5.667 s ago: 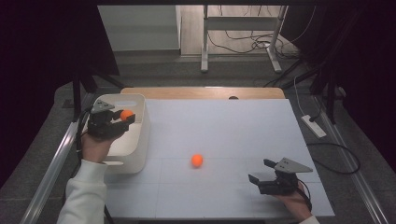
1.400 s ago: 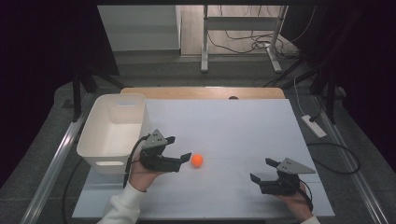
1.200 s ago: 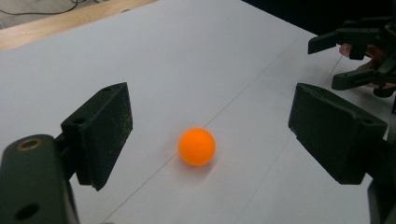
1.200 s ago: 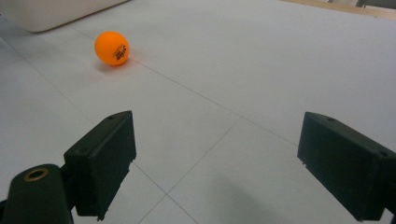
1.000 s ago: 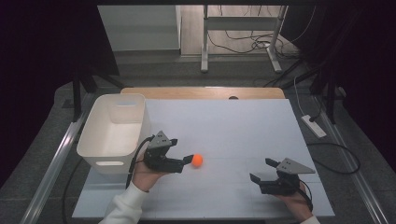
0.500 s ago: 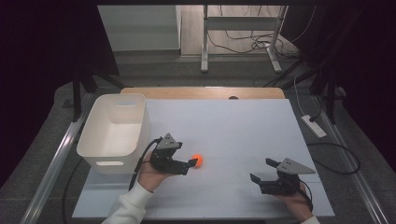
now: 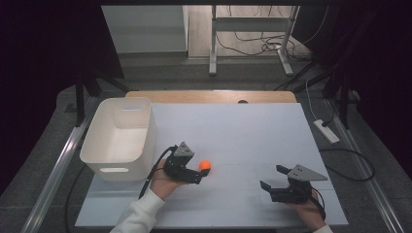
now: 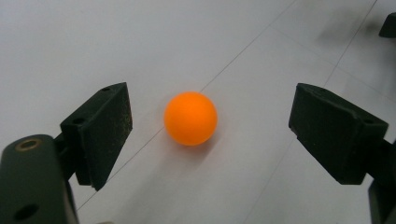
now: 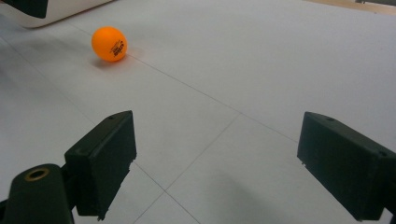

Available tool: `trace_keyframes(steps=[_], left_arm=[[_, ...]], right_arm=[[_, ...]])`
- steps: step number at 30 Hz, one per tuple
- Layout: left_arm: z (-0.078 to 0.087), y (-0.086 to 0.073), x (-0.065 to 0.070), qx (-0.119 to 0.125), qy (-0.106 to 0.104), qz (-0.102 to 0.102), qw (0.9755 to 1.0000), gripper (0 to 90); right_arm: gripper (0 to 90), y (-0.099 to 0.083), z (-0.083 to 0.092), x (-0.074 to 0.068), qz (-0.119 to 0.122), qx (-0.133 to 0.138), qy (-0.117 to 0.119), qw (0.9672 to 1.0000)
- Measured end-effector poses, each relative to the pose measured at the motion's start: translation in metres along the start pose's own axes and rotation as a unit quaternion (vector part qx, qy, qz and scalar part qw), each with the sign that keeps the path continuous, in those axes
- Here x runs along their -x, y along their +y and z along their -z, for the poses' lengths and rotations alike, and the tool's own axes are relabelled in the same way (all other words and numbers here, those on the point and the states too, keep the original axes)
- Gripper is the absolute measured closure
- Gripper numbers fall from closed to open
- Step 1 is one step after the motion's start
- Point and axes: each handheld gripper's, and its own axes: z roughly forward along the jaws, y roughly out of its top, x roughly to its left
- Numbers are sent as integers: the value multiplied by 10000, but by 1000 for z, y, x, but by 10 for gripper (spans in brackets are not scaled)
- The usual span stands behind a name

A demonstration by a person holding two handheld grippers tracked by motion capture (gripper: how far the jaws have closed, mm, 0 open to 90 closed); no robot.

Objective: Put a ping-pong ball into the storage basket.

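Left gripper [image 7: 200, 174], held in the person's left hand [image 7: 163, 180], sits low over the white table [image 7: 252, 131] just right of the white bin [image 7: 119, 138]. Jaws stand wide apart; nothing is clamped. In the left gripper view the orange ball [image 8: 190, 118] rests on the table surface between the two black pads [image 8: 109, 123], closer to the left pad than to the right one, with a clear gap of bare table on each side, so neither pad touches it. A thin seam line in the table covering runs under the ball. From the high view the same ball [image 7: 205, 165] lies at the tip of the left gripper, near the middle of the table's near half and well apart from the bin's right wall. The bin is upright at the table's left edge; a handle slot shows in its near wall. Right gripper [image 7: 273, 180] rests near the table's near right corner in the right hand [image 7: 306, 213], jaws spread wide with only bare table between them. In the right gripper view the ball [image 9: 109, 44] lies far off to the upper left, printed mark facing the camera, with an edge of the bin [image 9: 56, 11] behind it. A cable [image 7: 151, 170] trails from the left gripper back toward the person's white sleeve [image 7: 138, 216].
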Motion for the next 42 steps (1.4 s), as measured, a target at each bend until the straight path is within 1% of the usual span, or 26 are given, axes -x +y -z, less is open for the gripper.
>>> trace_keyframes(steps=[9,14,25,32,34,42], left_arm=[[-10,-1,-4,-194,40,19,9998,141],[-14,-2,-6,-267,19,39,9996,141],[-32,-2,-12,-441,3,116,9990,146],[-39,-1,-12,-555,12,69,9984,148],[-42,-1,-11,-610,46,34,9981,148],[-47,0,-11,-651,77,20,9978,150]], right_arm=[[117,0,0,0,19,29,16,10000],[117,0,0,0,17,31,12,10000],[116,0,0,0,16,17,-5,10000],[117,-1,0,0,14,14,-8,10000],[116,-1,0,0,17,14,-6,10000],[116,-1,-1,0,7,8,-8,10000]])
